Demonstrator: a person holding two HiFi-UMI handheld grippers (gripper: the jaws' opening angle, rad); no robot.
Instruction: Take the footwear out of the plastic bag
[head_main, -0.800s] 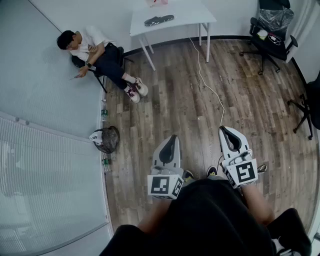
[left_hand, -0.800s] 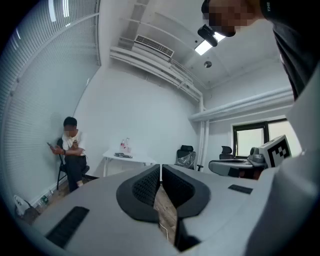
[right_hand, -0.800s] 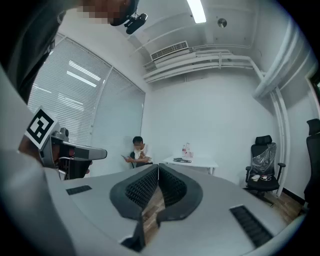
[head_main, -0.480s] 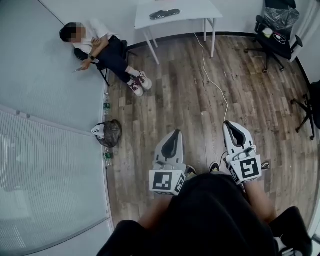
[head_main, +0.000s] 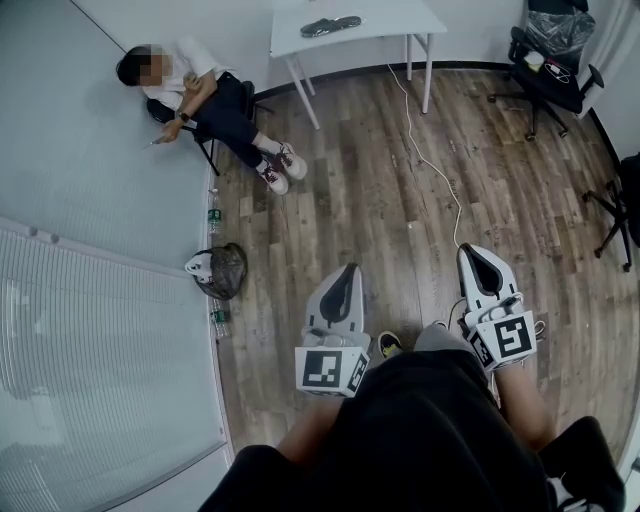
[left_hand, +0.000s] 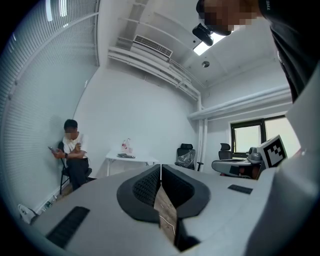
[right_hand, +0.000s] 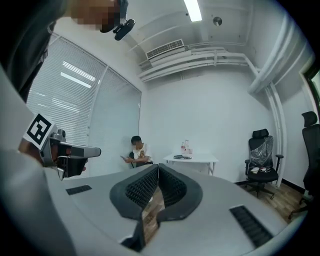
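Your left claw (head_main: 347, 270) and right claw (head_main: 471, 252) are closed on nothing, held level, presumably since the desk (head_main: 400, 18) (dark bundle (head_main: 330, 26) on top) stands well apart.

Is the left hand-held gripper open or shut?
Shut. The grey left hand-held gripper's dark ribbed pads meet at the tips, nothing between them.
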